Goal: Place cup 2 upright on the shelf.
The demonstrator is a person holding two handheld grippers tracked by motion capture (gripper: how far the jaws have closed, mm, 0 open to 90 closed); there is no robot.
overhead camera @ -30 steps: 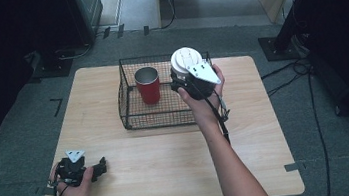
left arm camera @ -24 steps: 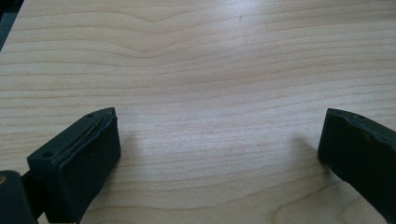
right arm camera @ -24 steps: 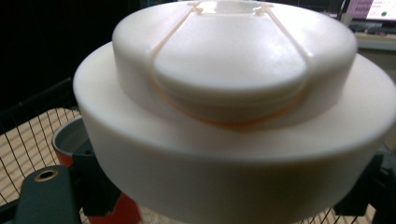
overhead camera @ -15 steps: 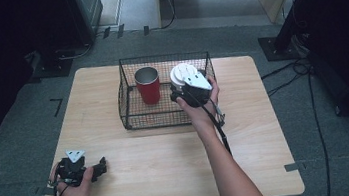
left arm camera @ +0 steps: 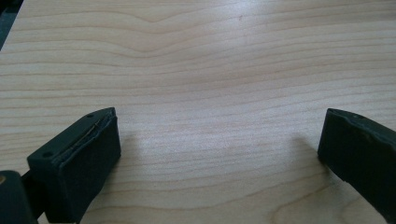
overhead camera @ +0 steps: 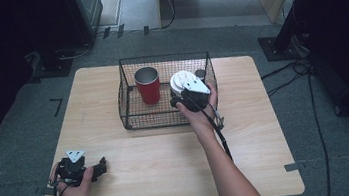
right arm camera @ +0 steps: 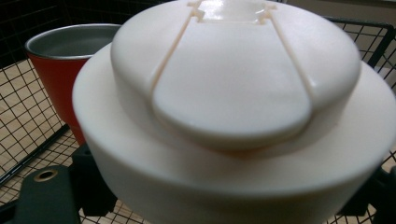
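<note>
A black wire basket (overhead camera: pixel 128 103) stands on the far middle of the wooden table (overhead camera: pixel 262 132), its far wall close to the table's far edge, with bare wood left on either side and a broad open stretch on the near side. Inside it, a red cup (overhead camera: pixel 148 85) with a metal rim stands upright in the left half. The right gripper (overhead camera: pixel 188 95) is over the basket's right half, clenched on a white lid (overhead camera: pixel 180 79); in the right gripper view the lid (right arm camera: pixel 233 107) sits between the jaws, level with the cup's (right arm camera: pixel 58 65) rim and just beside it. The left gripper (overhead camera: pixel 101 166) rests near the table's near left corner, close to the near edge, its jaws spread wide over bare wood and holding nothing. No writing can be read on the lid or the cup.
</note>
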